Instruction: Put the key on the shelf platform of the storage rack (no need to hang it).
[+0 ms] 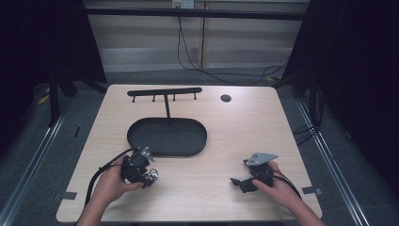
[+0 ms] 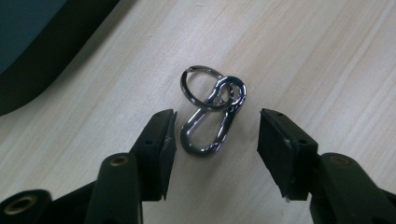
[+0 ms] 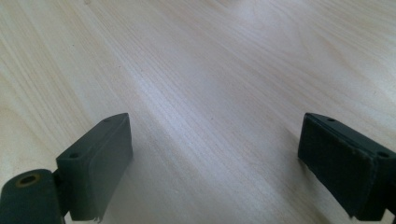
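The left gripper (image 1: 149, 175) sits near the front left edge of the counter (image 1: 211, 127), just in front of the black tray (image 1: 167, 136). Its jaws are partly open, one on each side of a shiny clip (image 2: 212, 123) with a ring (image 2: 201, 86) hooked on. They do not touch it yet (likely lined up to pinch it). The left gripper view shows the clip and ring clearly; from the high view they are just a small glint. The right gripper (image 1: 237, 181) rests near the front right edge, jaws wide and holding nothing.
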The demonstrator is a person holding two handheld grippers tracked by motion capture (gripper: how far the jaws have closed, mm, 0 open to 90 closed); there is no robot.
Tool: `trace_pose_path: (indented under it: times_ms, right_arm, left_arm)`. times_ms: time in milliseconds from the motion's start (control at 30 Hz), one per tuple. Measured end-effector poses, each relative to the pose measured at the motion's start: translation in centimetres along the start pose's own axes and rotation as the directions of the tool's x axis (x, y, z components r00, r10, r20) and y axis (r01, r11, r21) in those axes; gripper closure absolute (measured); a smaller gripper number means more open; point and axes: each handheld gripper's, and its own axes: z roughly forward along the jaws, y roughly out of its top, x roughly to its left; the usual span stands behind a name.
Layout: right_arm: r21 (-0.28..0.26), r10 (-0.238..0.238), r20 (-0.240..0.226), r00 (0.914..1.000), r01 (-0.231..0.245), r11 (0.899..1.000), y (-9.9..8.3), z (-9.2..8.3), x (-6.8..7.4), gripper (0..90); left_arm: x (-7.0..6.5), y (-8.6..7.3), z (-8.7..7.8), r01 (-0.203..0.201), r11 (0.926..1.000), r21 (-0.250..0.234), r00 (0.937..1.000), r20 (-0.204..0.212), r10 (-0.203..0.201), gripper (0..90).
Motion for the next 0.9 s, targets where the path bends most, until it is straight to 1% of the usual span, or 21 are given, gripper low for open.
trace_pose_path:
  times_ms: [67,133,200,267,333,367,400,433,467,500,600,633,767,800,833,900]
  right_arm:
    - [0.0,0.0,0.0,1.0,0.0,1.0,0.0,0.0,0.0,9.6]
    - [0.0,0.0,0.0,1.0,0.0,1.0,0.0,0.0,0.0,9.6]
    - [0.0,0.0,0.0,1.0,0.0,1.0,0.0,0.0,0.0,9.6]
    - [0.0,0.0,0.0,1.0,0.0,1.0,0.0,0.0,0.0,9.5]
    - [0.0,0.001,0.0,1.0,-0.001,1.0,0.0,0.0,0.0,9.5]
    - [0.0,0.0,0.0,1.0,0.0,1.0,0.0,0.0,0.0,9.6]
    - [0.0,0.0,0.0,1.0,0.0,1.0,0.0,0.0,0.0,9.5]
    - [0.0,0.0,0.0,1.0,0.0,1.0,0.0,0.0,0.0,9.5]
    - [0.0,0.001,0.0,1.0,-0.001,1.0,0.0,0.0,0.0,9.6]
    - [0.0,0.0,0.0,1.0,0.0,1.0,0.0,0.0,0.0,9.6]
    - [0.0,0.0,0.0,1.0,0.0,1.0,0.0,0.0,0.0,9.6]
    - [0.0,0.0,0.0,1.0,0.0,1.0,0.0,0.0,0.0,9.5]
    - [0.0,0.0,0.0,1.0,0.0,1.0,0.0,0.0,0.0,9.5]
    - [0.0,0.0,0.0,1.0,0.0,1.0,0.0,0.0,0.0,9.6]
    - [0.0,0.0,0.0,1.0,0.0,1.0,0.0,0.0,0.0,9.5]
    - [0.0,0.0,0.0,1.0,0.0,1.0,0.0,0.0,0.0,9.5]
  left_arm:
    - [0.0,0.1,0.3,0.006,0.9999,0.008,1.0,0.003,-0.006,48.7]
    - [0.0,0.2,0.5,0.004,0.9997,0.024,1.0,-0.001,-0.004,50.6]
    - [0.0,0.3,0.5,-0.001,0.9996,0.027,1.0,-0.006,0.002,51.9]
    - [-0.1,0.4,0.5,-0.011,0.9993,0.035,0.9999,-0.011,0.011,55.6]
    - [-0.3,0.6,0.4,-0.015,0.9981,0.059,0.9999,-0.004,0.015,58.3]
    - [-0.4,0.8,0.5,-0.026,0.9975,0.066,0.9996,-0.004,0.027,63.7]
    - [-0.8,1.2,0.5,-0.019,0.996,0.088,0.9998,-0.007,0.019,67.2]
    - [-0.8,1.2,0.5,-0.019,0.996,0.088,0.9998,-0.007,0.019,67.4]
    - [-0.9,1.4,0.5,-0.024,0.9944,0.103,0.9997,-0.004,0.024,67.4]
    - [-1.0,1.5,0.6,-0.021,0.9941,0.106,0.9997,-0.006,0.022,67.5]
    - [-1.0,1.6,0.6,0.018,0.993,0.117,0.9998,-0.012,-0.017,67.6]
    - [-1.1,1.6,0.6,0.036,0.9933,0.11,0.9993,-0.011,-0.035,67.6]
    - [-0.8,1.4,0.4,0.071,0.9929,0.095,0.9974,-0.001,-0.072,67.7]
    - [-0.7,1.4,0.0,0.084,0.9932,0.081,0.9965,-0.004,-0.084,67.6]
    - [-0.6,1.4,-0.1,0.091,0.9935,0.067,0.9958,-0.001,-0.092,67.7]
    - [-0.4,1.5,-0.7,0.096,0.993,0.069,0.9952,0.011,-0.097,67.6]
